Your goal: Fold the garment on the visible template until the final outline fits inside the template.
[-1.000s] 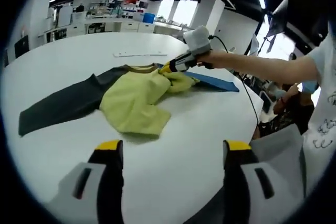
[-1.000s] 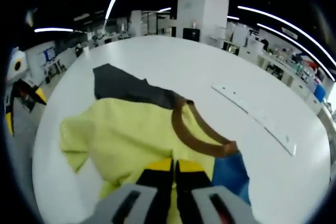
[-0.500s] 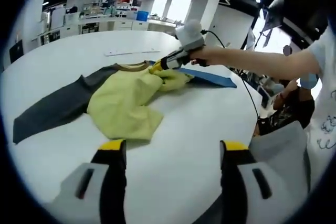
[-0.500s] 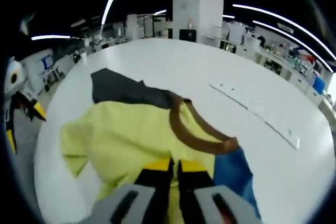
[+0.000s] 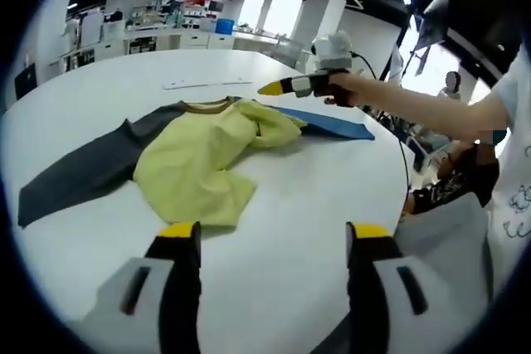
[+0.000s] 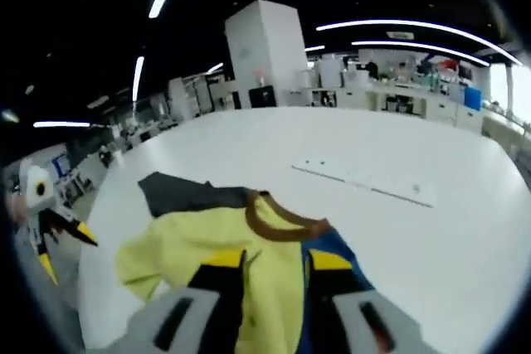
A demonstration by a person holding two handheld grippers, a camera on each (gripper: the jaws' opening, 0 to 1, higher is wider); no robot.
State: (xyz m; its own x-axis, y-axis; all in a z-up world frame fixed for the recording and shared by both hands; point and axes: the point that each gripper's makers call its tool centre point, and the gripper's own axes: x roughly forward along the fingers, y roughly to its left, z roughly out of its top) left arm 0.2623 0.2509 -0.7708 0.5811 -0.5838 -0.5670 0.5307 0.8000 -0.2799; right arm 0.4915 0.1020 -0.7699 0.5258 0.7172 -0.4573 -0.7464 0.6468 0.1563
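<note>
A long-sleeved garment lies crumpled on the white table (image 5: 274, 188). Its yellow body (image 5: 203, 159) is bunched in the middle, with a brown collar (image 5: 207, 107) at the far side. A dark grey sleeve (image 5: 75, 176) stretches left and a blue sleeve (image 5: 332, 124) stretches right. My left gripper (image 5: 274, 234) is open, low over bare table, short of the garment. A hand holds my right gripper (image 5: 278, 87) in the air above the blue sleeve, clear of the cloth. In the right gripper view that right gripper (image 6: 276, 261) is open over the yellow body (image 6: 199, 238) and the collar (image 6: 278, 225).
A flat white strip (image 5: 211, 84) lies on the table beyond the garment, also seen as the white strip (image 6: 365, 181) in the right gripper view. The left gripper (image 6: 50, 221) shows at the left edge there. A person's arm (image 5: 415, 105) reaches in from the right. Office benches stand far behind.
My right gripper has let go of the yellow fabric and lifted up and right. The released fold has dropped onto the garment. My left gripper has hardly moved.
</note>
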